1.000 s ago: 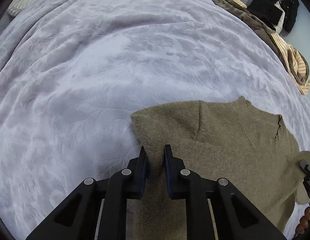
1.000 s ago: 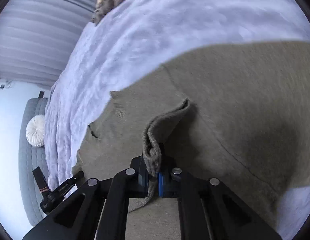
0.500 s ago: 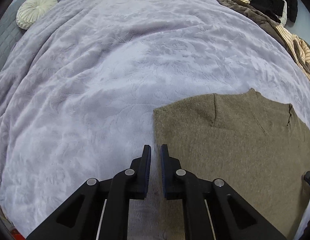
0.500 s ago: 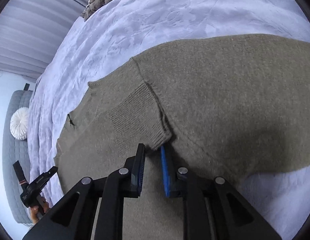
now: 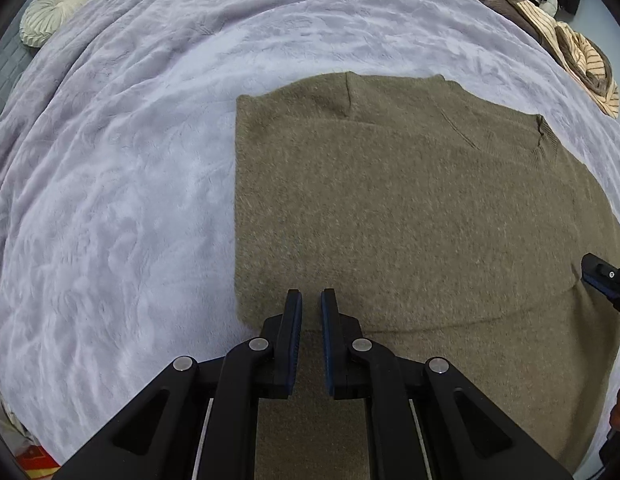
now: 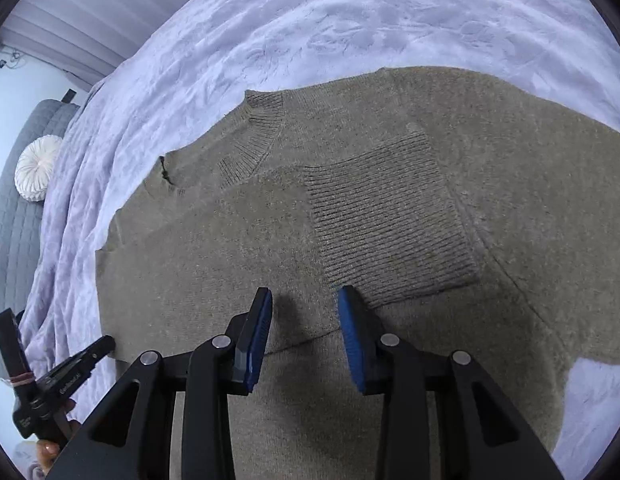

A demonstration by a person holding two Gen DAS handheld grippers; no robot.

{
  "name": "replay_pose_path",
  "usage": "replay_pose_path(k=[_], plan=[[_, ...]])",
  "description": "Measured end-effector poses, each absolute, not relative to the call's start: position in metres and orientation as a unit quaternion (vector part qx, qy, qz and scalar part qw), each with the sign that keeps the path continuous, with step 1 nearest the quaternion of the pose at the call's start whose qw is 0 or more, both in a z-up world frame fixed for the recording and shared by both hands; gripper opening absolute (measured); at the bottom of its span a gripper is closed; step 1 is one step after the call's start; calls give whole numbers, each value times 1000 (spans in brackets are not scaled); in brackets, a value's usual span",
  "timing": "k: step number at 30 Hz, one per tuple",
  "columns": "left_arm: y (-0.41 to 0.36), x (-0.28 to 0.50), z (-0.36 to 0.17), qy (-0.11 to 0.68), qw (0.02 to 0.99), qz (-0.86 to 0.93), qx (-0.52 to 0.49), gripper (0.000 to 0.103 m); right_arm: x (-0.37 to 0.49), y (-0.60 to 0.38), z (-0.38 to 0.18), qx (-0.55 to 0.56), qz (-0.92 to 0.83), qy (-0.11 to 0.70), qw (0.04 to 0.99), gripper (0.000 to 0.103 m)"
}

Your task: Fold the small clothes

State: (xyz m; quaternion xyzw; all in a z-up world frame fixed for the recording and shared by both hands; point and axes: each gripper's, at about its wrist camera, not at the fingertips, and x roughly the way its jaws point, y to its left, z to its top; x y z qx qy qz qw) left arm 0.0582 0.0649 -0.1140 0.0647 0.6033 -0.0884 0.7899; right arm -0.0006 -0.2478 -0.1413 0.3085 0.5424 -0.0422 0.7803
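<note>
Your left gripper (image 5: 311, 300) has its jaws clenched to a narrow slit with nothing between them, hanging just over the near left part of the olive knit sweater (image 5: 410, 208), close to its straight left edge. Your right gripper (image 6: 305, 304) has its jaws opening, empty, the blue pads apart above the sweater's body; the ribbed cuff (image 6: 390, 224) of a sleeve folded across the front lies flat just beyond the right-hand pad, not touched by it. The sweater lies spread on the lavender bedspread (image 5: 130, 160), its ribbed neckline (image 6: 262, 120) pointing away from you. Farther out, a round cream cushion (image 5: 54, 10) sits at the far left corner of the bed, and a heap of brown and striped clothes (image 5: 570, 40) lies along the far right edge.
</note>
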Motion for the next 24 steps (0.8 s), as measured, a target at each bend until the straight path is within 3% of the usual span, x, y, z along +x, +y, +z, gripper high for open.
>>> replay_pose_path(k=[5,6,8,20,24], plan=[[52,42,-113,618,776,-103,72,11,-36,-253,-131,325,-24,546,772,42],[49,39,-114,622,773,-104,73,37,-45,-254,-131,330,-23,549,767,44],[46,35,-115,627,769,-105,67,100,-61,-258,-131,340,-27,552,761,46],[-23,25,-105,625,756,-156,117,102,-118,-307,-128,414,-70,516,746,49],[-57,21,-101,620,753,-181,127,102,-141,-339,-125,439,-101,495,743,56]])
